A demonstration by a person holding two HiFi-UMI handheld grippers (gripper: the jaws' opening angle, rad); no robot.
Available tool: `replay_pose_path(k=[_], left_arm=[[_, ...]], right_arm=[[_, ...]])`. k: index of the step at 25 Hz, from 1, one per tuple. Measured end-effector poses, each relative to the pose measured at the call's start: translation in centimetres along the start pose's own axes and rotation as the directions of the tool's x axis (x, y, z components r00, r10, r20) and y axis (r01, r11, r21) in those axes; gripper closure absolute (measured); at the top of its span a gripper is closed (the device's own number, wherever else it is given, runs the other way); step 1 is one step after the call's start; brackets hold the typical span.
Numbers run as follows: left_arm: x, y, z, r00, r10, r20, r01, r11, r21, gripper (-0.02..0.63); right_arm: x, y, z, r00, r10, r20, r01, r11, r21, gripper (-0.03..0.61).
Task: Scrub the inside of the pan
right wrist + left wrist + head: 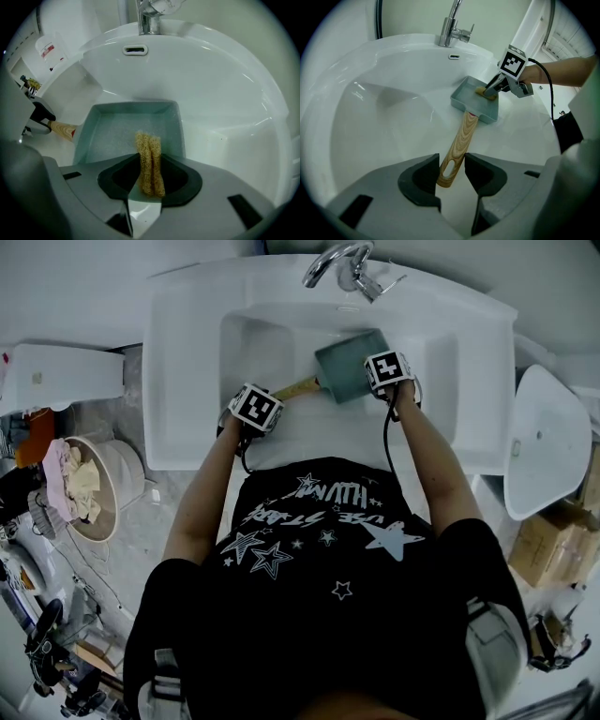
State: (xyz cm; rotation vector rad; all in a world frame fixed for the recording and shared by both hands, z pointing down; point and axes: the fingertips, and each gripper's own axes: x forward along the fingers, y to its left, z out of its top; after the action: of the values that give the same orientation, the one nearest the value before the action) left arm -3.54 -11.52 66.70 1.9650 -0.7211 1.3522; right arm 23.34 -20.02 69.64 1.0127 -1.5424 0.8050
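A person stands at a white sink (187,381) with a two-jaw gripper in each hand.

The left gripper (452,168) has its jaws set fairly wide and closed on the far end of the pan's wooden handle (461,140). The dark pads press on the handle from both sides, right at the hanging hole.

The right gripper (150,176) has its jaws pinched together on a folded yellow scrubbing pad (150,159). The pad stands upright between the jaws and sticks out past them over the inside of the pan (126,131). In the left gripper view, the pad's tip is down inside the pan, at the wall nearest the right gripper; whether it touches the floor cannot be told.

The pan is rectangular and grey-green with low walls. It lies in the sink basin with its open side up, below the chrome faucet (342,263) and a little to the right of the basin's middle.

In the head view its long axis runs diagonally. The handle points down and left toward the left gripper, and the pan body points up and right toward the faucet.
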Motion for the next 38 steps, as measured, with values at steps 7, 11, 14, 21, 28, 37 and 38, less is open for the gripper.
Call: replay_pose_path(k=[7, 11, 14, 21, 28, 37, 38], left_arm=[[0.1, 0.1, 0.2, 1.0, 0.004, 0.011, -0.004, 1.0, 0.006, 0.439], [0.6, -0.1, 0.1, 1.0, -0.009, 0.011, 0.009, 1.0, 0.012, 0.439], [0.7, -0.8, -0.1, 0.999, -0.034, 0.008, 0.034, 0.999, 0.007, 0.44], [-0.4, 0.0, 0.0, 1.0, 0.014, 0.004, -0.014, 1.0, 0.022, 0.439], [-0.2, -0.8, -0.3, 0.999, -0.043, 0.006, 0.043, 0.999, 0.034, 0.423], [-2.3, -0.9, -0.3, 0.989, -0.112, 0.092, 0.117, 0.992, -0.046, 0.413], [-2.8, -0.9, -0.3, 0.986, -0.122, 0.113, 0.131, 0.989, -0.071, 0.413]], right_arm=[[0.0, -0.8, -0.1, 0.999, -0.032, -0.004, 0.032, 0.999, -0.006, 0.443], [0.2, -0.8, -0.2, 0.999, -0.039, -0.014, 0.039, 0.999, 0.002, 0.443], [-0.1, -0.5, 0.0, 0.999, -0.025, -0.022, 0.025, 0.999, 0.028, 0.445], [-1.4, 1.9, 1.2, 0.996, 0.068, 0.066, -0.079, 0.978, 0.195, 0.442], [-3.0, 3.8, 1.9, 0.985, 0.1, 0.139, -0.131, 0.963, 0.236, 0.442], [-4.9, 5.1, 1.4, 0.981, 0.067, 0.182, -0.122, 0.944, 0.306, 0.439], [-5.2, 5.4, 1.3, 0.979, 0.065, 0.191, -0.124, 0.94, 0.317, 0.439]])
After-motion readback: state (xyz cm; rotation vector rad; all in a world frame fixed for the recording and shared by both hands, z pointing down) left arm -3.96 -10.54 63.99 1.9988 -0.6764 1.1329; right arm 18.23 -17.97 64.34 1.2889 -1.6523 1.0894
